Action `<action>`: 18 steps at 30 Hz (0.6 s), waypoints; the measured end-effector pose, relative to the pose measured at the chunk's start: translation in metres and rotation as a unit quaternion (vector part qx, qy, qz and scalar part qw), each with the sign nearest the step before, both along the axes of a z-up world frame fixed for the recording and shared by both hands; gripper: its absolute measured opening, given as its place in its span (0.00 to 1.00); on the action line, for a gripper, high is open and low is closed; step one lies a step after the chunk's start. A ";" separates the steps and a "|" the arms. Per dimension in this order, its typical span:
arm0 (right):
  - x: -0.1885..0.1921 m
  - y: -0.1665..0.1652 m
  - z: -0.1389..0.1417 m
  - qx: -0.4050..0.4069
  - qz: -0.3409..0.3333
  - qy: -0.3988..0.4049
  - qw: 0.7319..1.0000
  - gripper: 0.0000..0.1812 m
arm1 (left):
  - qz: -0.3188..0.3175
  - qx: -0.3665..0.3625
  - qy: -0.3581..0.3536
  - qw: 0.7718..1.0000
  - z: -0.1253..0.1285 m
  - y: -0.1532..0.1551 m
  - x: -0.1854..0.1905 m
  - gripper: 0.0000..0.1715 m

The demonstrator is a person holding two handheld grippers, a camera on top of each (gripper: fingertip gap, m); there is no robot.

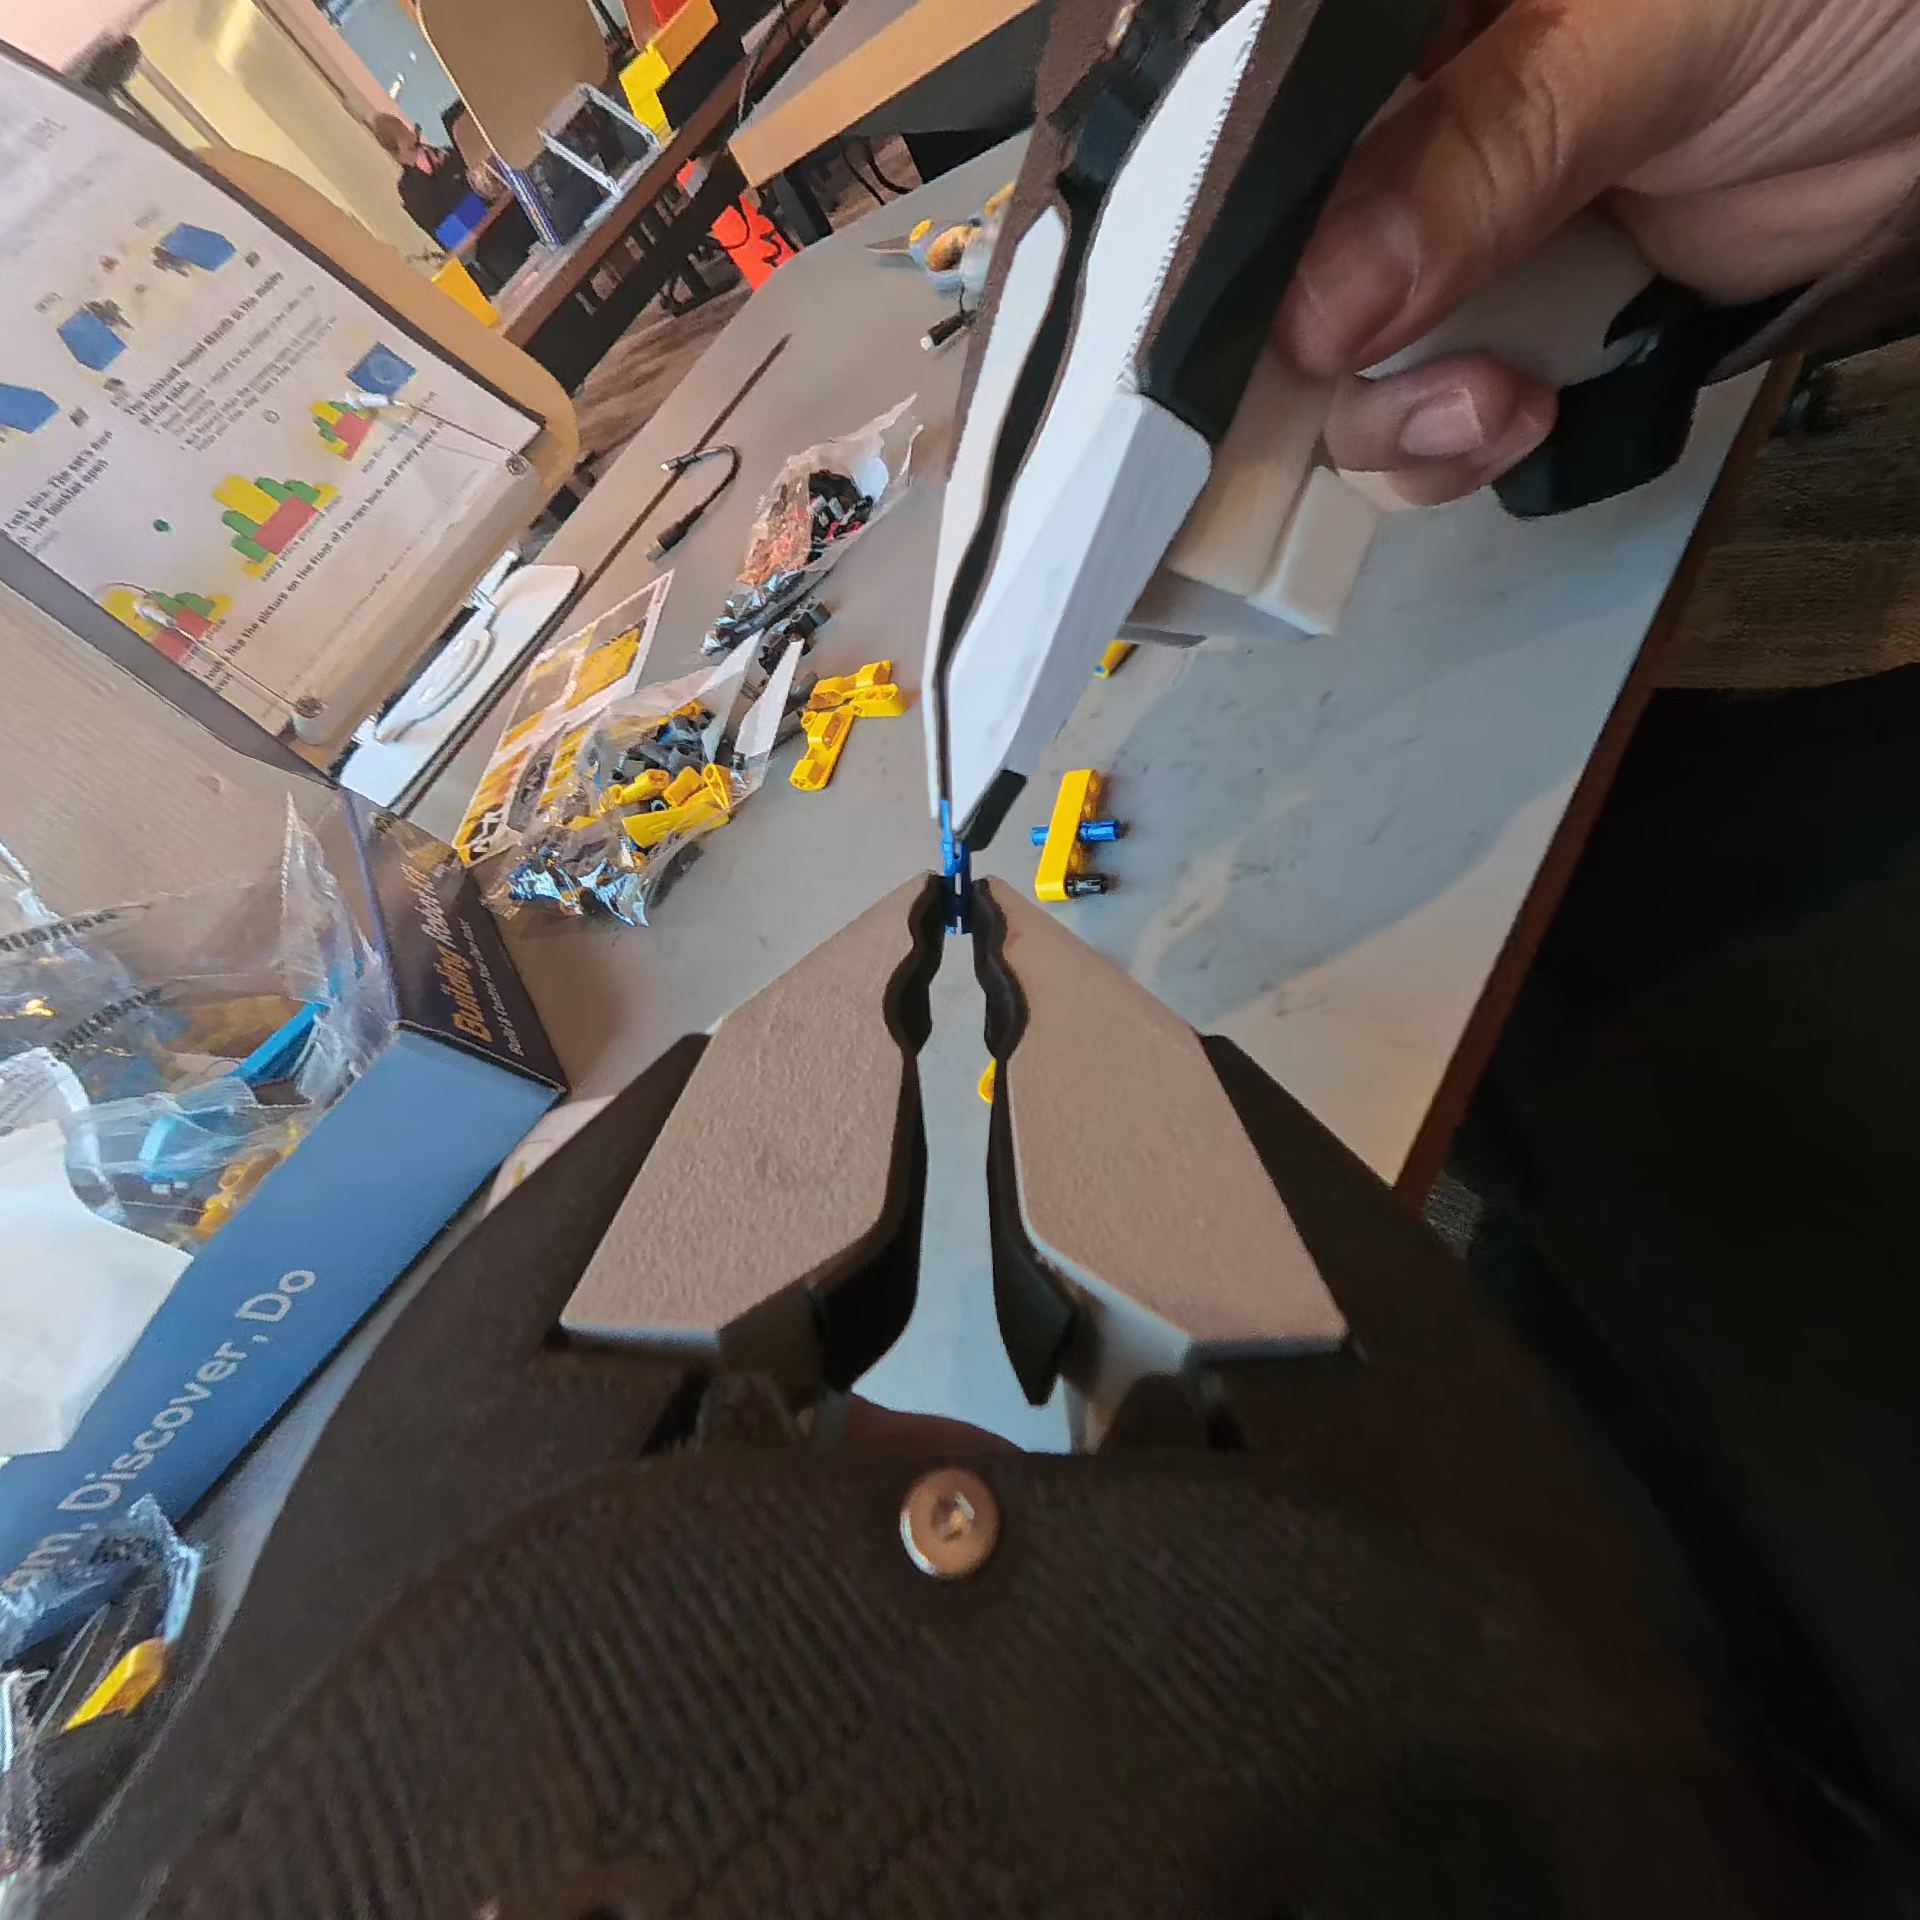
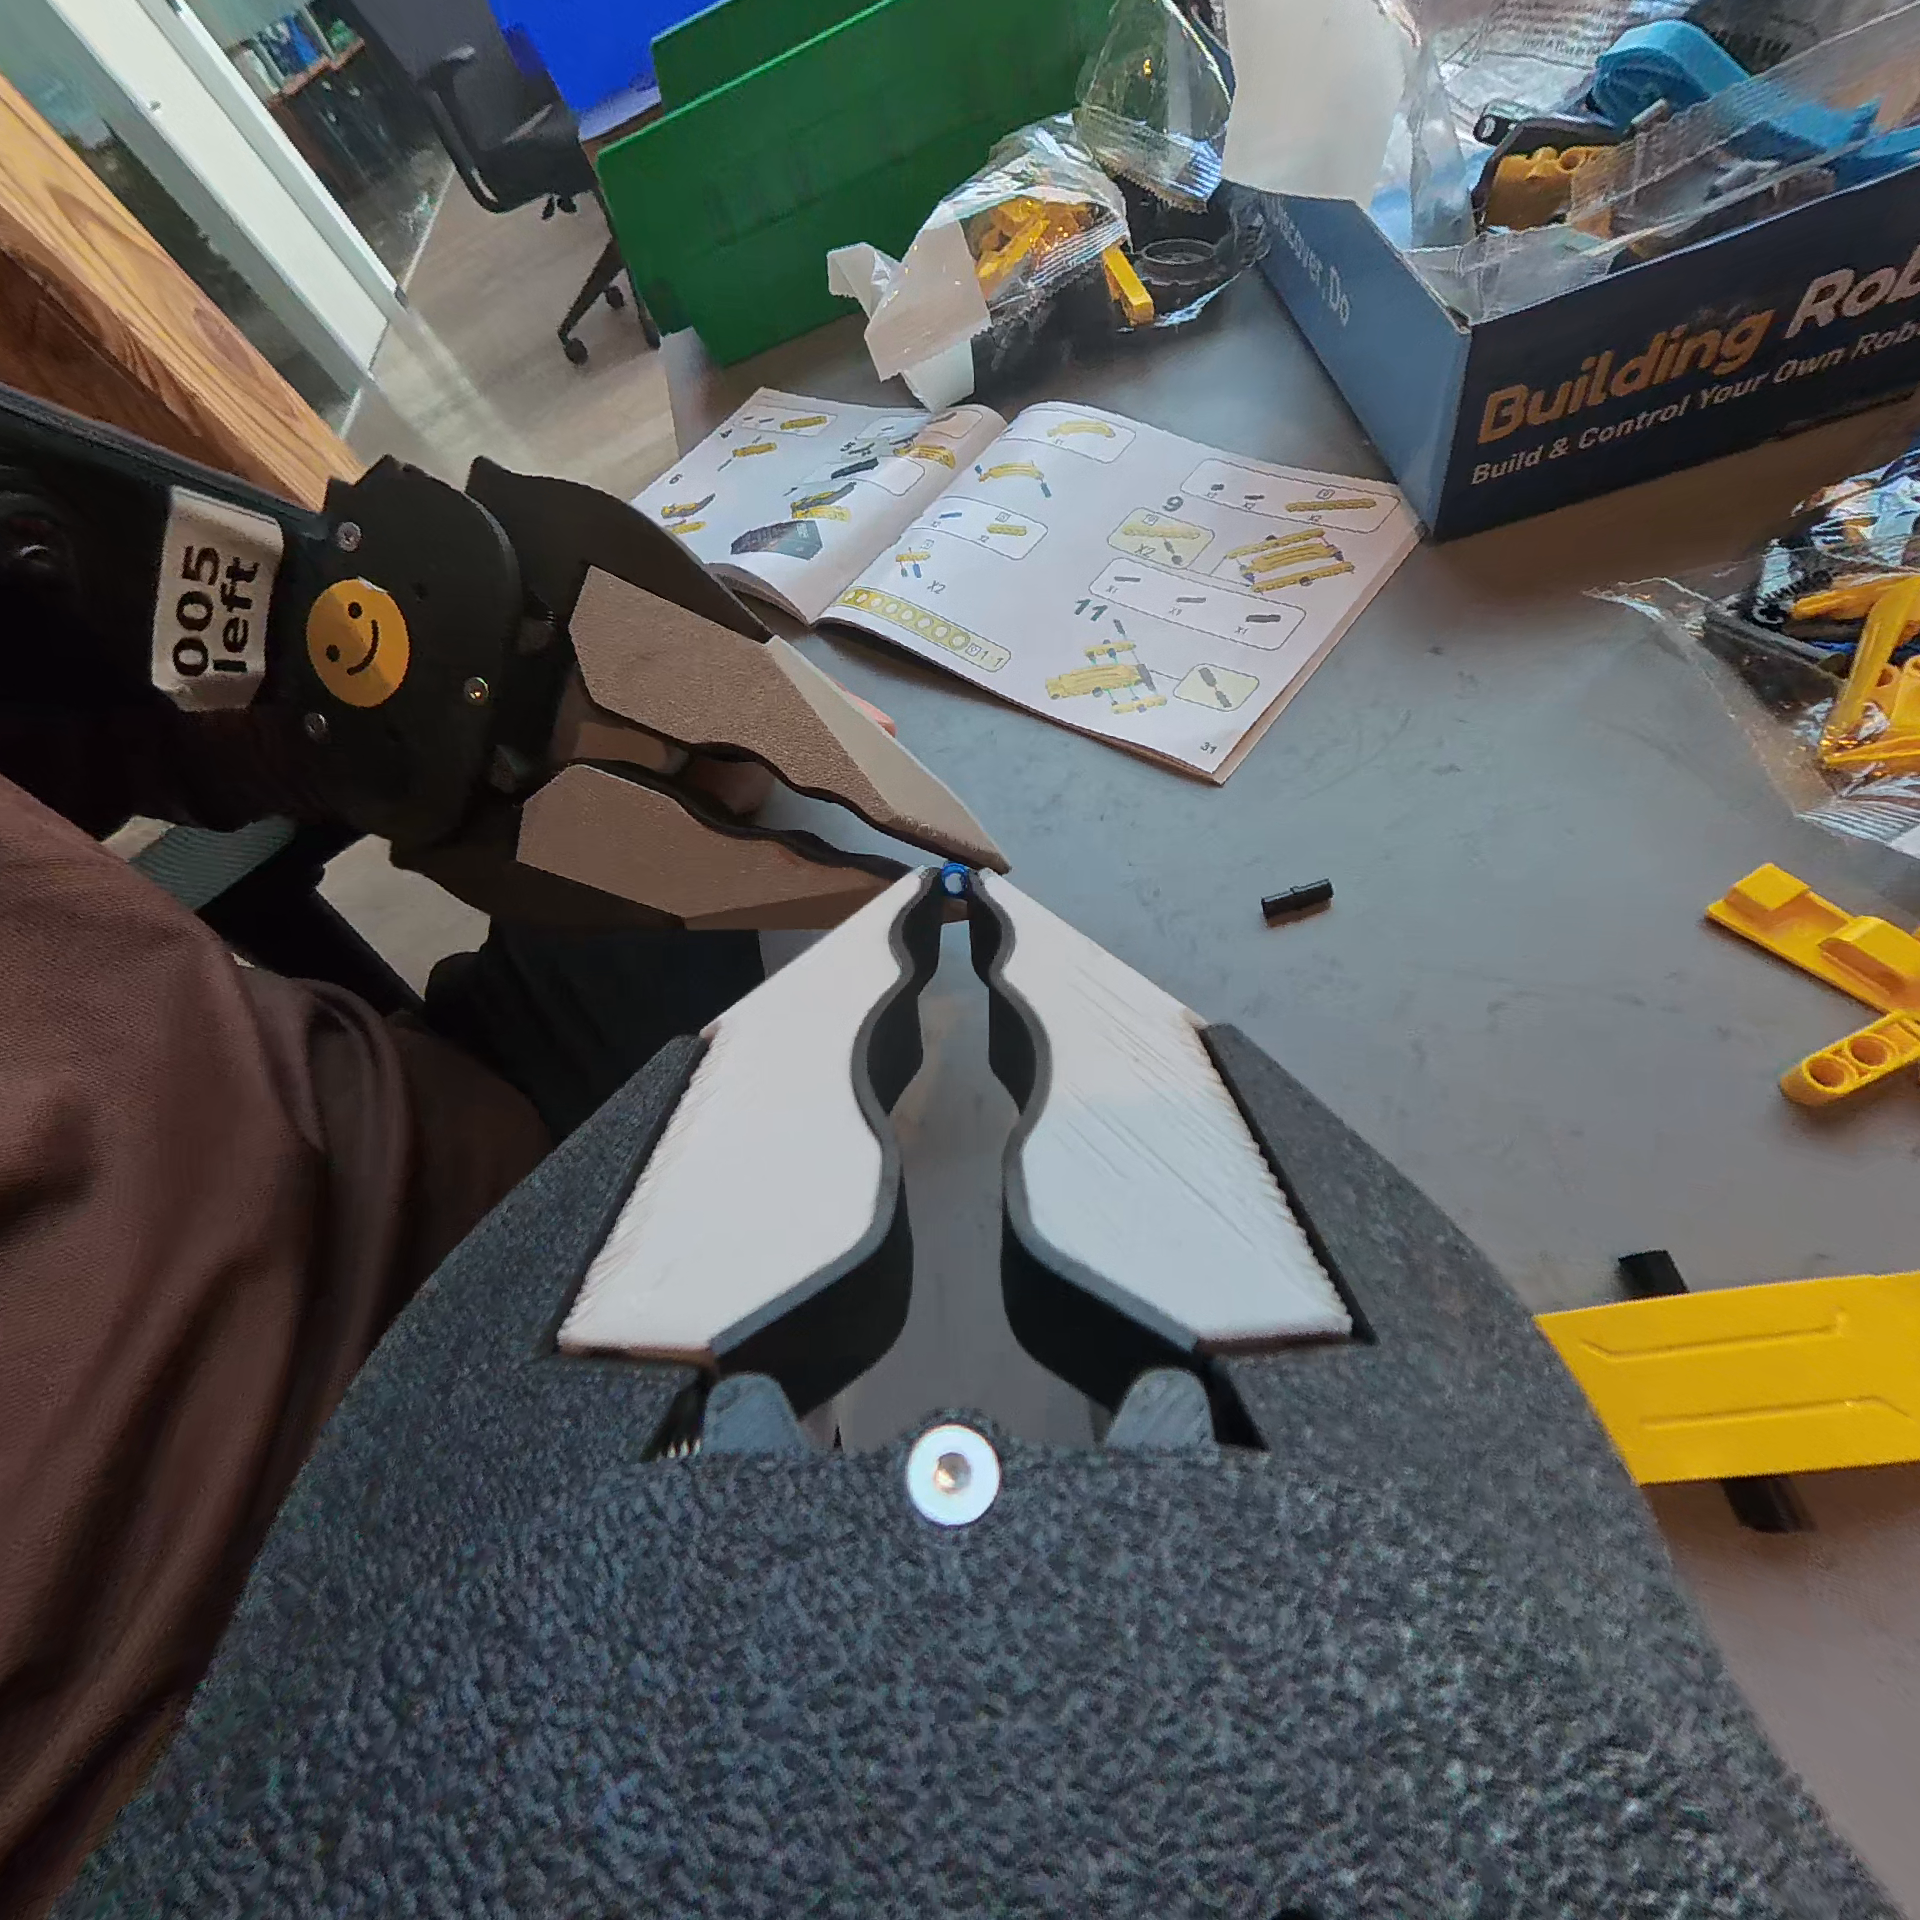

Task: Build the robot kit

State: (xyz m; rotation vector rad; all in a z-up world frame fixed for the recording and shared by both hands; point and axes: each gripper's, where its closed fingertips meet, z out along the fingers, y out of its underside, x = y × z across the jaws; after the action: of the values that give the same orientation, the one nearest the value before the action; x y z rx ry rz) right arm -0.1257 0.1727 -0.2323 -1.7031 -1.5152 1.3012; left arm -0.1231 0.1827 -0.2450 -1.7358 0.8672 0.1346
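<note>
Left tool (image 1: 956,902): clenched on blue pin (image 1: 953,873).
Right tool (image 2: 951,883): grips the pin's other end.
Left view only: yellow beam (image 1: 1070,836), 2 o'clock of pin.
Right view only: open booklet (image 2: 1039,571), 12 o'clock.

Soft daylight washes the grey table (image 1: 1351,831), pale glare streaking its right side. Wide-angle bending warps every edge; the blue box (image 1: 312,1247) smears at the rim. Centre stays sharp, and shadows are faint.
</note>
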 end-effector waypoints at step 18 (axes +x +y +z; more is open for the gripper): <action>-0.004 0.008 -0.018 0.063 -0.017 -0.087 0.994 0.02 | -0.055 -0.156 0.028 0.986 -0.040 -0.010 -0.025 0.12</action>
State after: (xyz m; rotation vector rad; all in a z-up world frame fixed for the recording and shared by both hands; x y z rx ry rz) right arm -0.1295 0.1808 -0.2507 -1.7911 -1.6222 1.0401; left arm -0.1483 0.1724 -0.2852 -1.9763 1.0663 -0.0284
